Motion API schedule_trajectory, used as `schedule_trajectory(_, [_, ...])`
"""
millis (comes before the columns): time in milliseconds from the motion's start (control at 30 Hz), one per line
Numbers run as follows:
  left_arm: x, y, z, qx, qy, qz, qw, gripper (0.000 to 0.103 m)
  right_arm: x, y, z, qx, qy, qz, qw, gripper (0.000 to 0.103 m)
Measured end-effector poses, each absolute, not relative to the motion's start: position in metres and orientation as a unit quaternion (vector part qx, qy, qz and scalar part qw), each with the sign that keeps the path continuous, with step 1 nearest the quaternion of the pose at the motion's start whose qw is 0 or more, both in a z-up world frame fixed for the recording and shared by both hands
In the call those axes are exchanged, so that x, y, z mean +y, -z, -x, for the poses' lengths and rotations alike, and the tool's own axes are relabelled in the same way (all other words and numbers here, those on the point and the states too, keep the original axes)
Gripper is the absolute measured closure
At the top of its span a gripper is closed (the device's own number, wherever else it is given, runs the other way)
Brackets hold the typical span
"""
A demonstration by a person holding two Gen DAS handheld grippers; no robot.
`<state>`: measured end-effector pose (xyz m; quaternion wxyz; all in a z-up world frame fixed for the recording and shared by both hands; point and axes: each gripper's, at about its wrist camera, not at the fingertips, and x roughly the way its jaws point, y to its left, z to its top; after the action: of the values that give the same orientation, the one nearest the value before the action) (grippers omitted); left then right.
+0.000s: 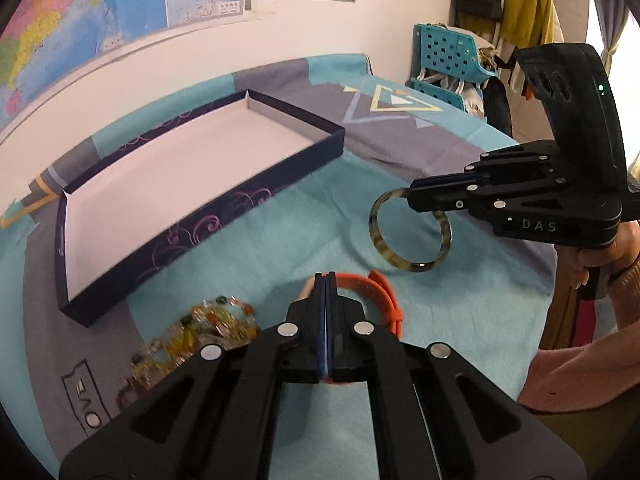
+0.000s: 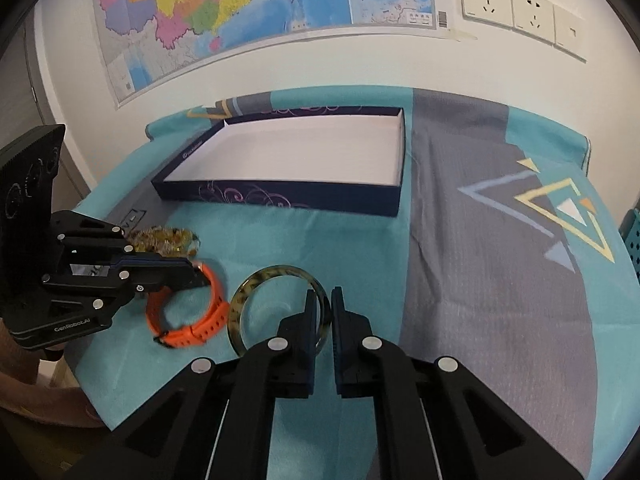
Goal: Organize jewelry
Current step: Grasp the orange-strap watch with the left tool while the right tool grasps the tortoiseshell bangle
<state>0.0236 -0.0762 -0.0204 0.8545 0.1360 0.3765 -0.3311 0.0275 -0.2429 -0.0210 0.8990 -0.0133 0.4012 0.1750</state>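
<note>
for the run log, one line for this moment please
left gripper shut on orange watch strap | right gripper shut on bangle | box empty

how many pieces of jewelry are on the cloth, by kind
mottled yellow-brown rigid bangle: 1
orange rubber strap watch band: 1
amber and clear beaded pile: 1 pile; separate strands cannot be told
total: 3 pieces, none yet in the dark blue shallow box
</note>
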Motion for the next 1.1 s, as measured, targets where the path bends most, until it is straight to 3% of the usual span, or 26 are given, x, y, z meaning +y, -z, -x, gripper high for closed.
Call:
schedule_trajectory(167, [-0.075,0.025,-0.022,0.391,0.349,-0.131,0.841,0.101,-0.242,0.029,-0.032,0.41,-0.175,0.007,0.895,0.097])
schedule_trajectory(233, [-0.074,0.032,-0.022,0.404,0.349,-0.134,0.835,0.096,-0.244,0.032,-0.034,0.415,-0.174,0.003,0.893,0.097])
schedule_trajectory(400, [-0.068,0.04,-0.026,0.422,0.362,-0.123,0.822,0.098,-0.242,0.038,-0.036,0.424,-0.17,0.006,0.889,0.095])
schedule_trajectory(467, [-0.069,0.04,-0.028,0.421,0.367,-0.122,0.82,0.102,-0.24,0.04,-0.037,0.427,-0.171,0.01,0.888,0.08])
schedule_trajectory(567, [-0.072,0.04,-0.026,0.417,0.37,-0.127,0.821,0.102,-0.235,0.043,-0.035,0.426,-0.175,0.022,0.887,0.074])
schedule_trajectory(633, [-0.07,0.04,-0.026,0.417,0.372,-0.122,0.82,0.102,-0.233,0.043,-0.034,0.426,-0.174,0.03,0.887,0.078])
schedule_trajectory(667, [-0.069,0.039,-0.026,0.418,0.376,-0.115,0.819,0.102,-0.232,0.043,-0.033,0.427,-0.173,0.036,0.887,0.09])
schedule_trajectory(700, [-0.067,0.039,-0.026,0.418,0.38,-0.109,0.818,0.102,-0.233,0.043,-0.034,0.427,-0.175,0.035,0.886,0.096])
schedule_trajectory(767, [-0.067,0.04,-0.026,0.417,0.365,-0.114,0.824,0.102,-0.236,0.043,-0.034,0.428,-0.179,0.027,0.885,0.097])
schedule_trajectory(800, [-0.066,0.04,-0.026,0.419,0.367,-0.109,0.823,0.101,-0.236,0.044,-0.034,0.428,-0.179,0.026,0.885,0.097])
schedule_trajectory(900, [-0.062,0.033,-0.02,0.405,0.378,-0.094,0.828,0.072,-0.236,0.043,-0.033,0.427,-0.179,0.026,0.886,0.097])
schedule_trajectory(1100, [-0.051,0.023,-0.017,0.384,0.374,-0.077,0.841,0.068,-0.236,0.044,-0.032,0.425,-0.179,0.029,0.887,0.096])
